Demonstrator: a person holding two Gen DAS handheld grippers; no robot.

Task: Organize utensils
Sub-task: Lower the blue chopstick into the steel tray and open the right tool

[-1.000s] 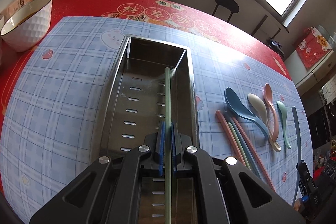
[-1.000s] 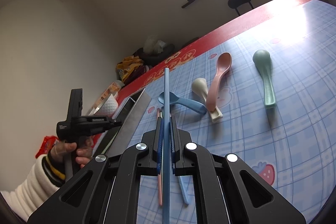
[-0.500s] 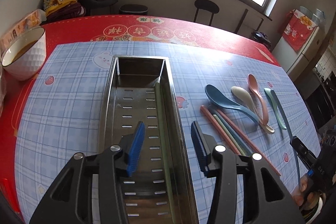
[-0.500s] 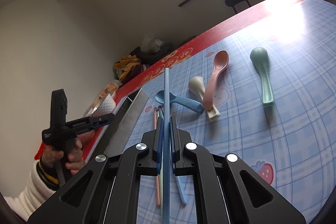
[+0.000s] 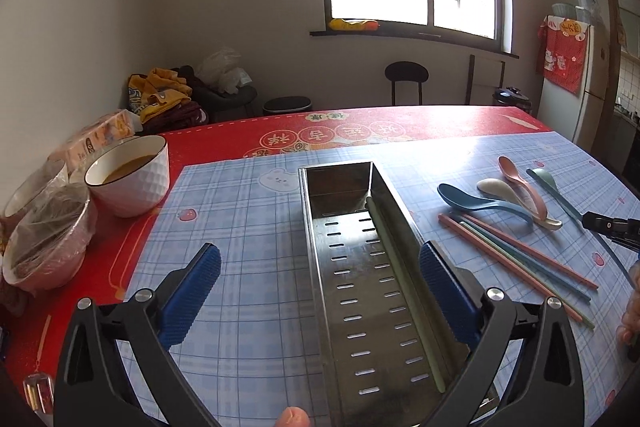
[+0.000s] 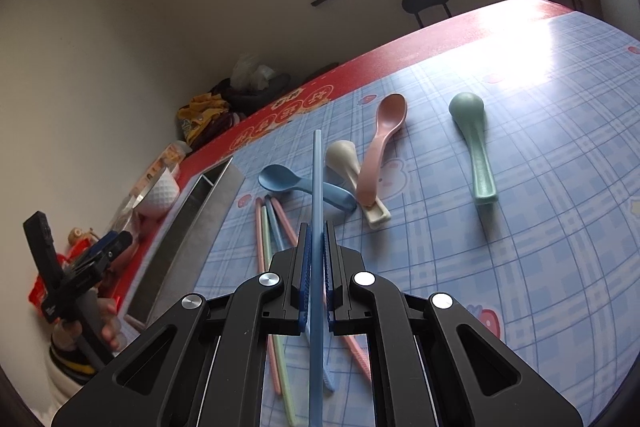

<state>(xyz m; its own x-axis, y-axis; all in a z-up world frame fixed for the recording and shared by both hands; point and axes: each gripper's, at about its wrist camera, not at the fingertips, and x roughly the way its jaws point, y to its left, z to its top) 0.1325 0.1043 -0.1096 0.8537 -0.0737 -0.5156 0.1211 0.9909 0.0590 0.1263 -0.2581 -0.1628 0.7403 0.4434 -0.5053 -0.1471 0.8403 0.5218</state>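
A long steel slotted tray (image 5: 320, 223) lies on the blue checked mat, also at the left in the right wrist view (image 6: 188, 223). A pale green chopstick (image 5: 404, 287) lies inside it along the right wall. My left gripper (image 5: 320, 283) is open and empty, raised above the tray's near end. My right gripper (image 6: 316, 267) is shut on a blue chopstick (image 6: 317, 187), held above the mat. Several chopsticks (image 5: 516, 255) and blue (image 5: 476, 201), cream (image 5: 500, 189), pink (image 5: 520, 183) and green (image 6: 474, 147) spoons lie to the tray's right.
A white bowl of brown liquid (image 5: 128, 175) and wrapped bowls (image 5: 48, 239) stand on the red tablecloth at the left. The table's far edge faces a stool (image 5: 406, 75) and the window wall.
My left gripper opened and let go of the green chopstick, which now lies in the tray, then lifted and pulled back. My right gripper kept hold of the blue chopstick and shifted slightly.
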